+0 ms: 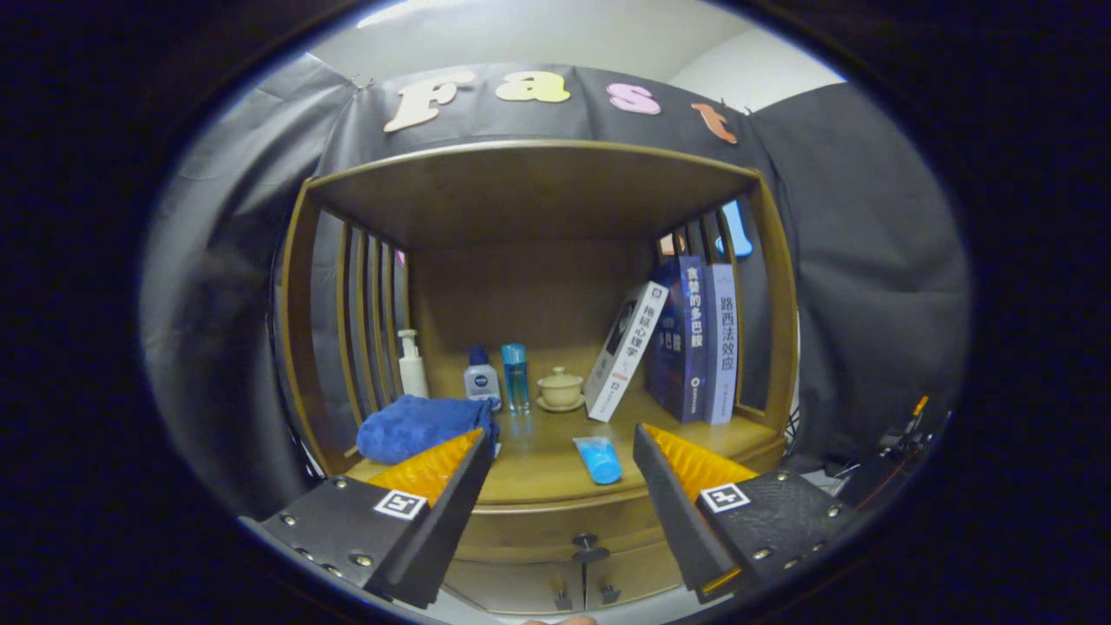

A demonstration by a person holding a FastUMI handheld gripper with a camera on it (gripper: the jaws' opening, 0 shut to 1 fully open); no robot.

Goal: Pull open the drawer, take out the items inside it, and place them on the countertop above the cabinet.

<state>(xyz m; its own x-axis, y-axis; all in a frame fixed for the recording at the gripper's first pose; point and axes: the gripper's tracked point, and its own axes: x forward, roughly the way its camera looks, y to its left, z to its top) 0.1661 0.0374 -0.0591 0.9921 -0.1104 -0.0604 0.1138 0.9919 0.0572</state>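
- Drawer (573, 525) shut flush in the cabinet front under the countertop (538, 469), its knob (588, 549) below and between the fingers.
- Contents hidden behind the closed front; cannot tell whether anything is inside.
- Blue tube (599, 460) lying on the countertop near its front edge, right of centre, between the fingers.
- Blue towel (417, 427) bunched at the front left corner, just behind the left finger.
- Further back: pump bottle (411, 365) by the left slats, white bottle (481, 378), slim blue bottle (516, 375), lidded cup on a saucer (561, 389) along the rear; books (686, 347) standing and leaning at the right side.
- Gripper (560, 456) spread wide, pinching nothing, hovering in front of the cabinet above the knob.
- Stage unsettled: fits a closed drawer awaiting a pull, with tube and towel as shelf furniture, or equally a drawer pushed back after tube or towel came out of it.
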